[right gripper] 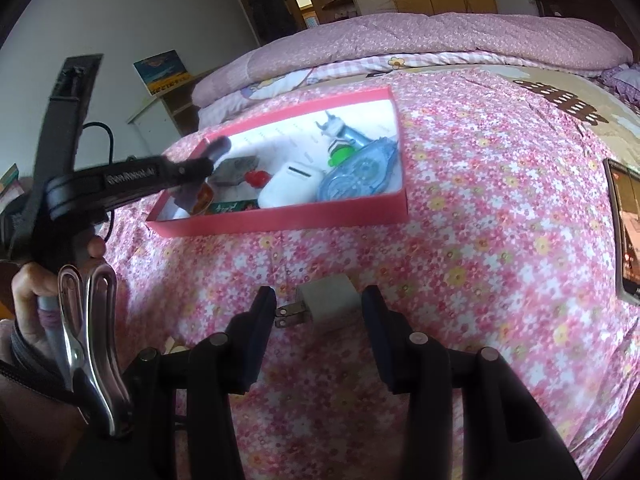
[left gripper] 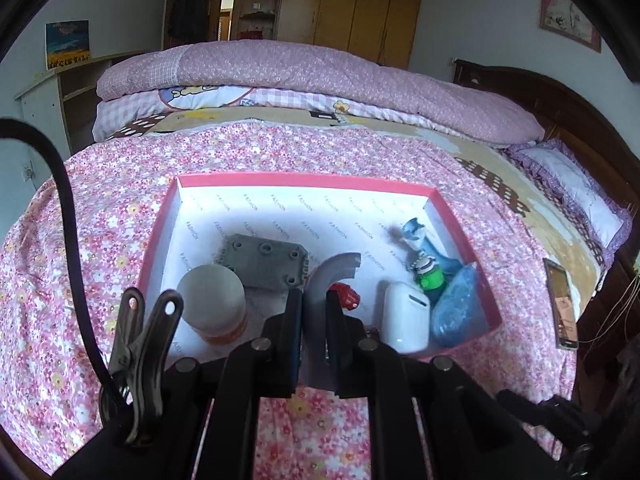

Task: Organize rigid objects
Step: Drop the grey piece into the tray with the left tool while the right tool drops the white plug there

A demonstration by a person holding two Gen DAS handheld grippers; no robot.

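Note:
My left gripper [left gripper: 315, 300] is shut on a grey curved plastic piece [left gripper: 334, 274] and holds it over the near part of the pink box [left gripper: 304, 179]. Inside the box lie a grey plate [left gripper: 264, 262], a white jar [left gripper: 212, 300], a small red piece [left gripper: 349, 296], a white earbud case [left gripper: 404, 316], a green keychain [left gripper: 430, 276] and a blue tape dispenser [left gripper: 458, 304]. My right gripper [right gripper: 320, 308] is low over the bedspread, shut on a white charger plug [right gripper: 328, 300]. The plug's prongs touch the left finger. In the right wrist view the left gripper [right gripper: 218, 148] reaches over the box [right gripper: 280, 216].
The box rests on a pink flowered bedspread [left gripper: 280, 148]. A phone [right gripper: 626, 232] lies to the right of it. A folded quilt [left gripper: 320, 76] and a pillow [left gripper: 572, 196] sit farther back. A person's hand [right gripper: 28, 288] holds the left gripper's handle.

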